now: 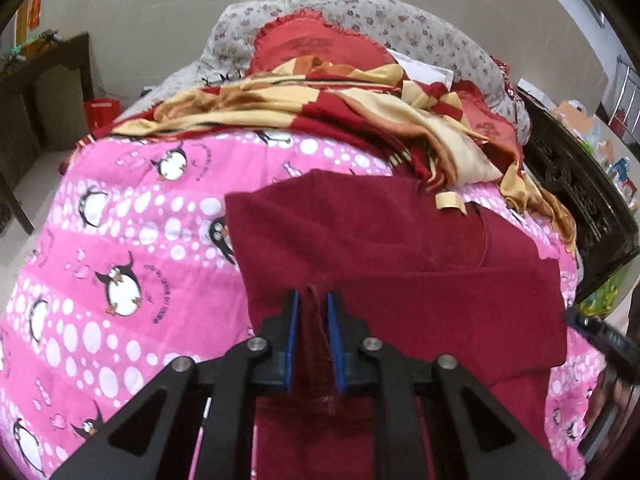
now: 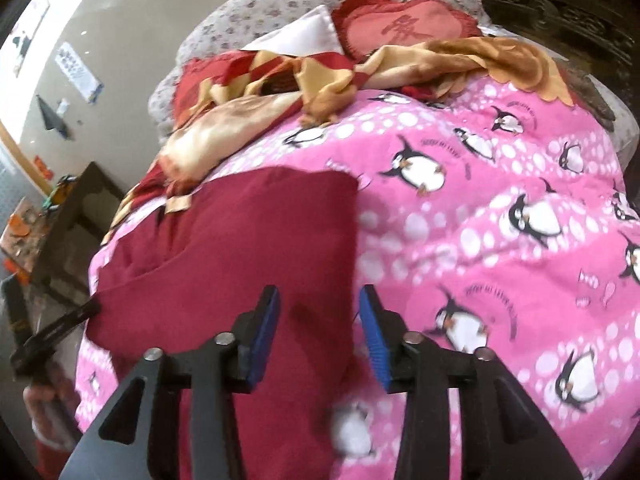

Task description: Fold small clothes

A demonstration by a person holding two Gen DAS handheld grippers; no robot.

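The left tool (image 1: 312,300) pinches the maroon garment's (image 1: 400,260) near hem at lower centre, while the right tool (image 2: 319,300) gapes, straddling its right edge.

Red cushion (image 2: 404,26): Chinese character (possibly 景)

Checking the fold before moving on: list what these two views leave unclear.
- Left wrist view: the maroon garment's near edge, hidden under the left claw, which is shut on a fold.
- Right wrist view: the garment's right edge, motion-blurred beneath the open right claw.
- Both views: the garment type; it lies folded over on the pink penguin quilt.
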